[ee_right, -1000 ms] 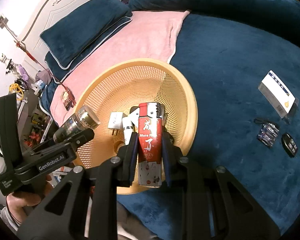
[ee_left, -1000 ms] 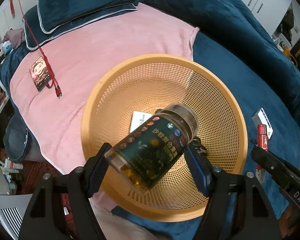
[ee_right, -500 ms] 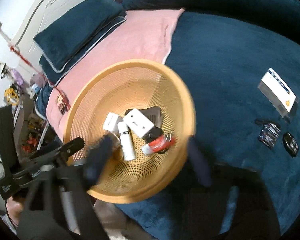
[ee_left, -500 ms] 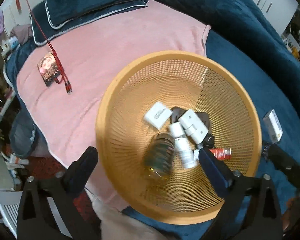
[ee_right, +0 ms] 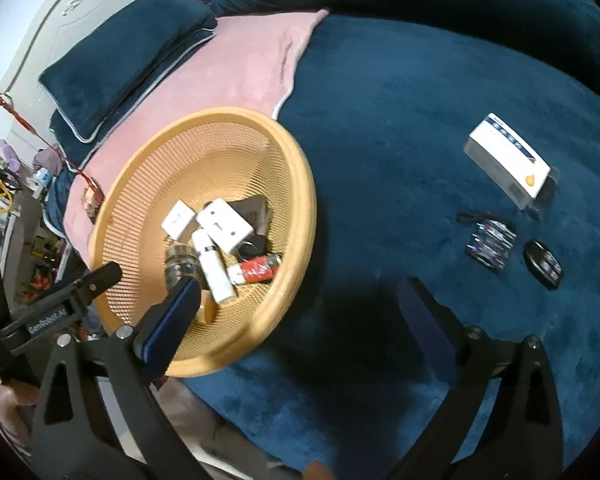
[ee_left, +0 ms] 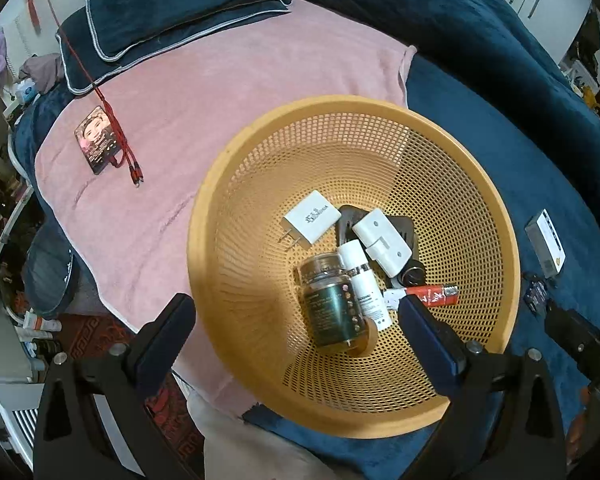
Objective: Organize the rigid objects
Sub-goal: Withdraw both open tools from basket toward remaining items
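Orange basket holds the bottle and red lighter (lying down); both grippers are wide apart, holding nothing.

Both tongs are the same build: black plastic frames shaped like chunky triangles with cut-out windows, silver screw heads dotted at the joints. Left tongs have dark blue rubbery pads on the finger tips, and the right tongs match. From the right camera, the left unit's side reads "GenRobot.AI" in white lettering. Bit of skin shows bottom-left there.
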The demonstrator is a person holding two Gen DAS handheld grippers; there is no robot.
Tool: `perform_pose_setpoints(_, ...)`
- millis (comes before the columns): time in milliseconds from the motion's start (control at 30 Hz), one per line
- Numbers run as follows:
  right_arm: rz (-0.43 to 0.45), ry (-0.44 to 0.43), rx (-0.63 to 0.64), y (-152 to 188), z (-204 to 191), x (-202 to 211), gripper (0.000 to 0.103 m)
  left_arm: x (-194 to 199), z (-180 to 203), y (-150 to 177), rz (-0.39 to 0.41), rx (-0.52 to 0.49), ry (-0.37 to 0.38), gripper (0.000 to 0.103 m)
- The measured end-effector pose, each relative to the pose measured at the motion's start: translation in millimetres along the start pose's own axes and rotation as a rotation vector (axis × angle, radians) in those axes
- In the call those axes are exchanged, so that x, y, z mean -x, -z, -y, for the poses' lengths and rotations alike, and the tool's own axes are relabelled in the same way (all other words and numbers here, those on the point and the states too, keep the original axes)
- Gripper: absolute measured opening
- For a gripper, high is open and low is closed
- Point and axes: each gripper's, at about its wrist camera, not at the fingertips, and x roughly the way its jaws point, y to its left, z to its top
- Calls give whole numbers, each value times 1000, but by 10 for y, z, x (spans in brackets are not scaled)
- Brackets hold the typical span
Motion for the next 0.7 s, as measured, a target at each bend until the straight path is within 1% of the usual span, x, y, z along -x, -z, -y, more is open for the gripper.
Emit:
perform_pose_setpoints(267,-2,26,-31,45,147,44,100,-9,105,14,-9,-12,14,102)
perform_pose_setpoints(700,-3,41,-90,105,417,109,100,-38,335,34,-21,-51,25,102)
